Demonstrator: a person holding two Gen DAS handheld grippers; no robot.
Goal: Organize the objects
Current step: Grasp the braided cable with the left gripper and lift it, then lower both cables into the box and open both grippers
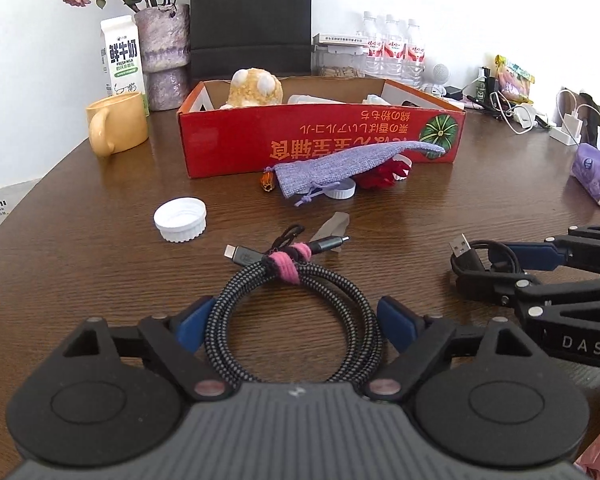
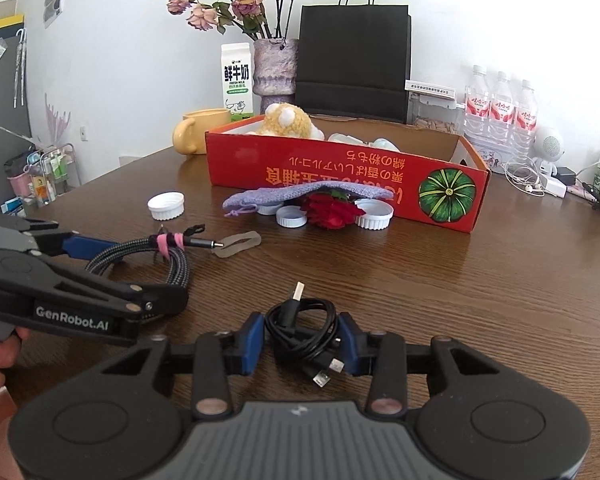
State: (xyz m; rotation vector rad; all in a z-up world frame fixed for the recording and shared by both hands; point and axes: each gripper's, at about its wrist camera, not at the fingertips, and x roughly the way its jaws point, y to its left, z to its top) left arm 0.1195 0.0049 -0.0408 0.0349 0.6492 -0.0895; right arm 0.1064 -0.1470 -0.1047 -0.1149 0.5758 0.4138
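My left gripper [image 1: 296, 324] is open, its blue pads on either side of a coiled braided cable [image 1: 292, 316] tied with a pink strap, lying on the brown table [image 1: 100, 248]. My right gripper [image 2: 302, 340] has its blue pads closed against a bundled black USB cable [image 2: 304, 328] on the table. The red cardboard box [image 1: 320, 136] stands behind, holding a yellow plush toy [image 1: 254, 88]. A purple drawstring pouch [image 1: 340, 166], a red flower [image 2: 330, 210] and white lids [image 2: 374, 214] lie in front of the box.
A white lid [image 1: 180, 220] lies left of centre. A yellow mug [image 1: 118, 122], milk carton [image 1: 122, 60], flower vase [image 1: 166, 56], black bag [image 1: 252, 16] and water bottles [image 1: 394, 46] stand behind the box. Chargers and wires [image 1: 556, 116] clutter the right.
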